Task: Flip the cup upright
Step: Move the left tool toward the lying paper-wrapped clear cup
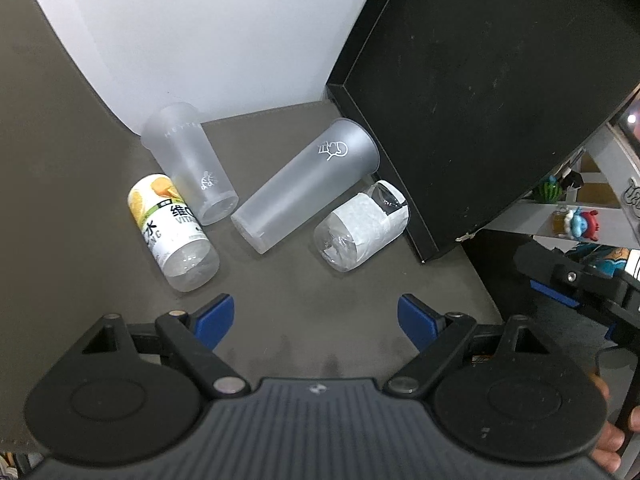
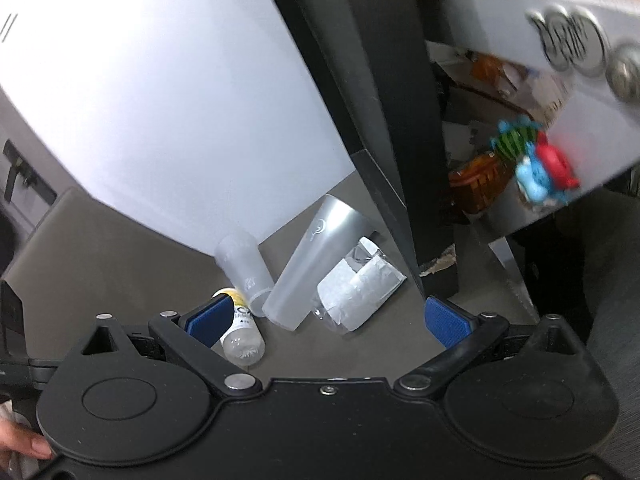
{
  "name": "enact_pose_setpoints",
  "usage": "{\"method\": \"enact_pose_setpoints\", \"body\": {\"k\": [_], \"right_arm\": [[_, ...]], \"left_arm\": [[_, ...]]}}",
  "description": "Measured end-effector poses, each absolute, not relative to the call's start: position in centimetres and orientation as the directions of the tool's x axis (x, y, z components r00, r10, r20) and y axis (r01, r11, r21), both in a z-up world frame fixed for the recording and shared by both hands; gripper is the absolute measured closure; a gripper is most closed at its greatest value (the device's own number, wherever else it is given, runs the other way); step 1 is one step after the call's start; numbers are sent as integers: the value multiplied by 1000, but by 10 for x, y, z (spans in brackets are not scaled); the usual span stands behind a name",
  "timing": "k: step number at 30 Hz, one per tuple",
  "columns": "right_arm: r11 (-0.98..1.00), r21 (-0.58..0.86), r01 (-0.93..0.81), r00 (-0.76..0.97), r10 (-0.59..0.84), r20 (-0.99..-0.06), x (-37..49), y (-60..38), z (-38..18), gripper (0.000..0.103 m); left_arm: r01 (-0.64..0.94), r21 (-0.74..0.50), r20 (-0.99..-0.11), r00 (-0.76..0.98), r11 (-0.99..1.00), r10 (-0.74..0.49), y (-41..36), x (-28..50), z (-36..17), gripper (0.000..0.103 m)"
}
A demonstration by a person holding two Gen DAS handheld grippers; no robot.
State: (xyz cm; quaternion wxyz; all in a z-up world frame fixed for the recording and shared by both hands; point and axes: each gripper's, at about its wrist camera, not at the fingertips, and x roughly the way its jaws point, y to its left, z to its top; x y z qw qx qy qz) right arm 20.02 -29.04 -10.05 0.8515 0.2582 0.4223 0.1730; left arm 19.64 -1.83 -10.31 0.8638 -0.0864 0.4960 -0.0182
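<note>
Two frosted plastic cups lie on their sides on the dark table. One cup (image 1: 306, 188) lies in the middle with its base toward me; it also shows in the right wrist view (image 2: 316, 264). The other cup (image 1: 190, 162) lies to its left, mouth toward the wall, and shows in the right wrist view (image 2: 244, 268). My left gripper (image 1: 316, 322) is open and empty, short of the cups. My right gripper (image 2: 326, 320) is open and empty, in front of them; it also shows at the right of the left wrist view (image 1: 572, 284).
A bottle with a yellow-white label (image 1: 172, 232) lies left of the cups. A clear bottle with a white label (image 1: 362, 226) lies on the right against a black box (image 1: 480, 100). A white wall panel (image 1: 208, 32) stands behind. Toys (image 2: 536, 164) sit on a shelf at right.
</note>
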Motion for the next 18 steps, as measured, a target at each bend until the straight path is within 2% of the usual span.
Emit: {"method": "enact_pose_setpoints", "body": {"k": [18], "right_arm": [[762,646,54,612,486,-624,213,-304,-141,1]], "left_arm": [[6,-159,-872,468,987,-143,-37,259,-138,16]]}}
